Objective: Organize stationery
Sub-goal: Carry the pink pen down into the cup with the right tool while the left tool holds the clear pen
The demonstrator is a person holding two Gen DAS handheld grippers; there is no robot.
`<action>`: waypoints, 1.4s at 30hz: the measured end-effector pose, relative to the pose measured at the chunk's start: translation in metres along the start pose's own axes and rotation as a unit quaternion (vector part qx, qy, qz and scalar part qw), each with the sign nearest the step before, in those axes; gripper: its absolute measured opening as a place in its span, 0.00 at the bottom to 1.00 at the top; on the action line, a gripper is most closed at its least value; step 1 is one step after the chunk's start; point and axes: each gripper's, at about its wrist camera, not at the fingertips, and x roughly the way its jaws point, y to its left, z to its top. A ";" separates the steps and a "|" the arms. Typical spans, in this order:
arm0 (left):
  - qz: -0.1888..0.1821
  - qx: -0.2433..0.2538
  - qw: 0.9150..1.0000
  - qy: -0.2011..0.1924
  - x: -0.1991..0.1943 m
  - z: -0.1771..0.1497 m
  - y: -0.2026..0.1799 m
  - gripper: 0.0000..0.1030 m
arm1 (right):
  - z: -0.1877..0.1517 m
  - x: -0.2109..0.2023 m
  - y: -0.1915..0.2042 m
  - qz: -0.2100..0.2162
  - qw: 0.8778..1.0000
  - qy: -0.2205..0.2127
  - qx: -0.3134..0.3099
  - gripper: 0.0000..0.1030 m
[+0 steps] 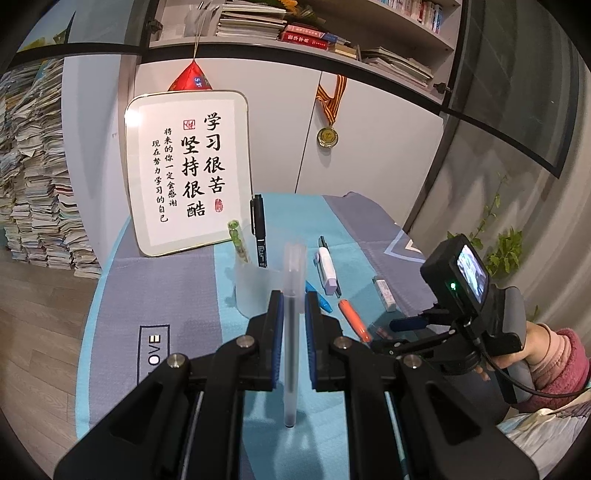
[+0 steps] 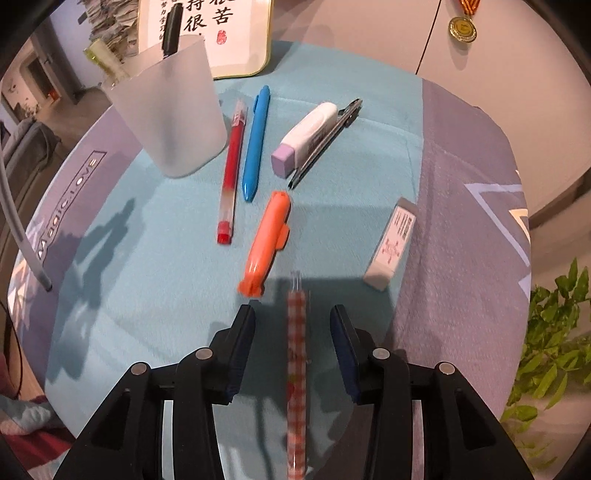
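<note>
— Books and stacked papers line the shelves [image 1: 332,33] behind a round table [image 1: 177,295] under a blue and grey cloth. What's on it?

— A framed calligraphy sign [image 1: 188,173] leans at the back, with a gold medal [image 1: 327,136] hanging on the cabinet door beside it. In front of the sign stands a frosted cup [image 2: 170,118], already holding a black marker [image 1: 258,229] and a green pen [image 1: 238,242].

— And the loose things?

— Just beside the cup lie a red pen [image 2: 231,173] and a blue pen [image 2: 255,144], side by side. Next to them a white correction tape with a purple end [image 2: 306,136] rests against a dark pen [image 2: 325,144]. An orange highlighter [image 2: 267,243] lies nearer the right gripper, and a white eraser [image 2: 391,247] sits apart towards the grey side of the cloth.

— What are the hands doing?

— The left gripper [image 1: 293,299] is clamped on a clear pen with a dark core [image 1: 291,332], held upright above the table just in front of the cup. The right gripper [image 2: 291,314] points steeply down, its jaws parted, with a pink checked pen [image 2: 297,369] lying on the cloth between them; the pads don't touch it.

— Anything else?

— A pink sleeve [image 1: 565,362] shows behind the right gripper's handle, and a green plant [image 2: 554,350] stands off the table's edge.
</note>
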 end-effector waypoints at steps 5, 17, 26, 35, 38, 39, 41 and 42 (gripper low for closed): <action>0.001 -0.001 1.000 0.000 0.000 0.001 0.002 0.09 | 0.002 -0.002 -0.004 0.009 1.000 0.004 0.021 0.13; -0.003 0.005 1.000 -0.006 -0.006 0.000 -0.004 0.10 | -0.005 -0.070 0.000 0.029 0.993 -0.104 0.057 0.13; -0.006 0.008 1.000 -0.011 -0.010 0.000 -0.006 0.10 | 0.003 -0.121 0.025 0.035 0.982 -0.180 0.041 0.13; -0.002 0.004 1.000 -0.018 -0.016 -0.001 0.001 0.10 | 0.010 -0.135 0.037 0.043 0.977 -0.204 0.037 0.13; -0.001 0.001 1.000 -0.020 -0.017 -0.001 0.005 0.10 | 0.015 -0.142 0.040 0.045 0.975 -0.215 0.037 0.13; 0.000 0.000 1.000 -0.020 -0.017 -0.002 0.006 0.10 | 0.018 -0.145 0.041 0.046 0.974 -0.221 0.038 0.13; 0.001 -0.002 1.000 -0.020 -0.017 -0.002 0.009 0.10 | 0.026 -0.154 0.044 0.049 0.969 -0.240 0.043 0.13; 0.001 -0.002 1.000 -0.020 -0.017 -0.002 0.011 0.10 | 0.031 -0.157 0.045 0.051 0.966 -0.248 0.045 0.13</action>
